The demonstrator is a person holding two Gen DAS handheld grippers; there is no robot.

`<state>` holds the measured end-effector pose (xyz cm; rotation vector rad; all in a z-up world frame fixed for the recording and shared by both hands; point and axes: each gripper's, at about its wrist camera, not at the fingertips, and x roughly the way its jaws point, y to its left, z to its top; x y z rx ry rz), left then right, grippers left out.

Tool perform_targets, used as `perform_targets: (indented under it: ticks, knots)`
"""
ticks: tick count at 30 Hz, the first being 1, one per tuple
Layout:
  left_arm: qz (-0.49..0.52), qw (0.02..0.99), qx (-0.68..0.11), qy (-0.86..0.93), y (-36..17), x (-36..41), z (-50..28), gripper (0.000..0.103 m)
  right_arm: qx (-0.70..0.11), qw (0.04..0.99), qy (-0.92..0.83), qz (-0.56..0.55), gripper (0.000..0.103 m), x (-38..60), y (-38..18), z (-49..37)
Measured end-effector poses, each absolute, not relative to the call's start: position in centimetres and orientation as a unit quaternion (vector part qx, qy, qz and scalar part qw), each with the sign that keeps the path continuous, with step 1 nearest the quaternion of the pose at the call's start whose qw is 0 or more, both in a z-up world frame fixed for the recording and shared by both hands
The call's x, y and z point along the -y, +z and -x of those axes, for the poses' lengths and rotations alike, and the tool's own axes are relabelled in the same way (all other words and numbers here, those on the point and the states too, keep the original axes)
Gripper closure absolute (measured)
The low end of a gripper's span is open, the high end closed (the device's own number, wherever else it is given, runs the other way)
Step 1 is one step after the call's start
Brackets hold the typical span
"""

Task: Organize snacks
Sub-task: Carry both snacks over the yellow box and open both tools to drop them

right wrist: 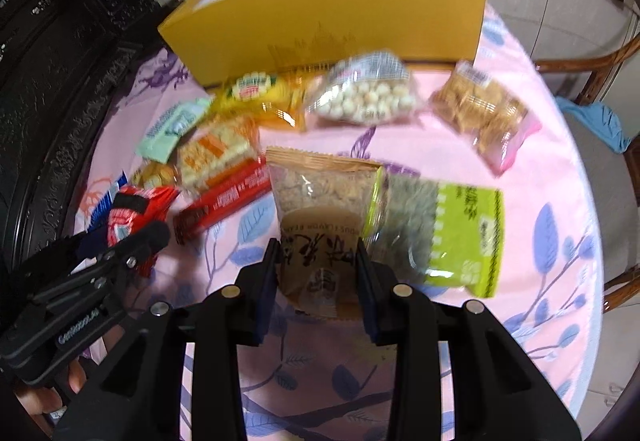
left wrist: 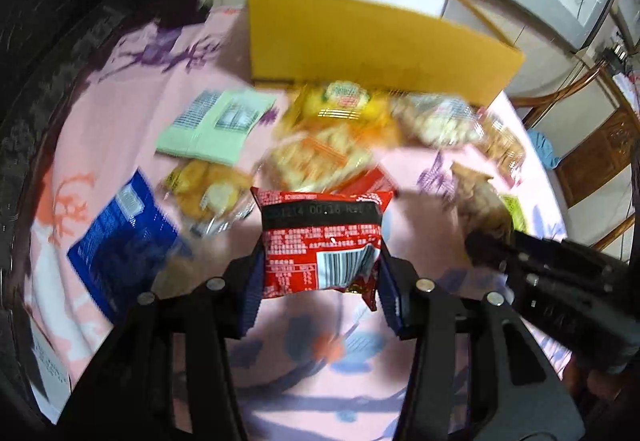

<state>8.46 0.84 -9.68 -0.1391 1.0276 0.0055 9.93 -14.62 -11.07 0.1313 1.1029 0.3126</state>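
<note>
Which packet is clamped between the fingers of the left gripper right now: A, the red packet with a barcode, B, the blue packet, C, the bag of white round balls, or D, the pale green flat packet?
A: in the left wrist view the red packet with a barcode sits pinched in the left gripper, lifted off the pink cloth, while the other packets lie on the table.
</note>
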Motion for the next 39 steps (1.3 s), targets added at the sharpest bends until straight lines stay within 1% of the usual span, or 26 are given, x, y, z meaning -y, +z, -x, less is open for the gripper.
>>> perform_targets:
  ticks: [6,12,16,25,30,39]
  knots:
    - [0.076,0.886,-0.458,-0.009,-6.5,0.1,-11.2,0.054,-0.478,0.864,0.141,-0.064,0.068,15.5,-7.6,-10.5]
    - [0.076,0.897,-0.436,-0.015,-4.0,0.6,-14.1,0.053,-0.453,0.879,0.129,-0.078,0.068,16.4,-5.3,-12.0]
    - [0.079,0.899,-0.432,-0.008,-2.3,0.5,-17.7,0.053,-0.446,0.881,0.127,-0.100,0.068,16.8,-4.0,-14.6]
    - [0.066,0.912,-0.404,0.013,1.8,-0.1,-24.8,0.053,-0.414,0.895,0.125,-0.107,0.068,16.1,0.6,-21.5]
    - [0.070,0.913,-0.401,0.010,2.4,-0.4,-26.7,0.053,-0.405,0.900,0.131,-0.096,0.068,15.5,1.8,-23.5]
    - [0.075,0.910,-0.407,0.014,1.6,-1.3,-29.4,0.053,-0.408,0.899,0.134,-0.090,0.068,14.5,1.8,-26.6]
